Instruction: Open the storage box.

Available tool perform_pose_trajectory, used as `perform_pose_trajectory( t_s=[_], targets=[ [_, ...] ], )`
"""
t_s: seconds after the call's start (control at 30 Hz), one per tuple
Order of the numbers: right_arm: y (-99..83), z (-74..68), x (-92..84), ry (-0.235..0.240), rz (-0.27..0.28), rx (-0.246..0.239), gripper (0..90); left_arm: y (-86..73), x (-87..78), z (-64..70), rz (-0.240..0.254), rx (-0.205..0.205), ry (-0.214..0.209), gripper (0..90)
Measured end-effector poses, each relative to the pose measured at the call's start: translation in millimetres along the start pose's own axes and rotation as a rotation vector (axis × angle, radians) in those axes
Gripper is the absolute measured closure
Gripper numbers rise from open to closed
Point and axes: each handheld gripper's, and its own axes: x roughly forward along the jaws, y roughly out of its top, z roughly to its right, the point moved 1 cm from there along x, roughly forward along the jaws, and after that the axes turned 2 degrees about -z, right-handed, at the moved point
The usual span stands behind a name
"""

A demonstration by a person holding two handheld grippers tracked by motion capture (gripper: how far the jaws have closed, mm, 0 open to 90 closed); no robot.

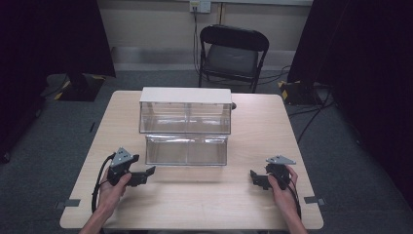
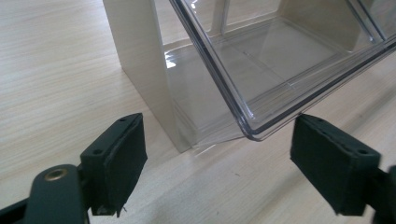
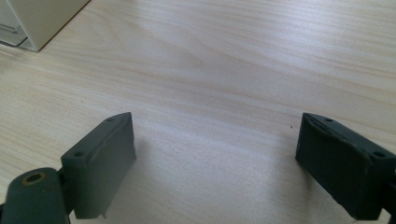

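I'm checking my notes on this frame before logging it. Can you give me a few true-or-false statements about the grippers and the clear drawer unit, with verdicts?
1. The left gripper is open. True.
2. The right gripper clamps the drawer. False: it is open over the bare light wooden table.
3. The lower clear plastic drawer of the white-topped drawer unit is pulled out toward the person. True.
4. The black folding chair stands on the table. False: it stands on the floor behind it.

I see the table from above, facing forward; both gripper views sit low, sharing its wood surface.
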Motion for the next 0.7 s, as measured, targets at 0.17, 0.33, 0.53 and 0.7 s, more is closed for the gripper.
perform_pose_trajectory(
  t_s=[0.17,0.33,0.53,0.7],
  targets=[
    [0.0,0.0,0.0,0.0,0.0,0.0,11.1,-0.4,0.4,-0.6,-0.002,-0.018,-0.003,15.9],
    [0.0,0.0,0.0,0.0,0.0,0.0,11.1,-0.4,-0.1,-0.6,0.01,-0.014,-0.004,15.9],
    [0.0,0.0,0.0,0.0,0.0,0.0,11.1,-0.4,-0.2,-1.0,0.013,-0.015,-0.012,15.7],
    [0.0,0.0,0.0,0.0,0.0,0.0,11.1,0.2,-1.0,-0.5,0.022,-0.013,-0.02,15.5]
  ],
)
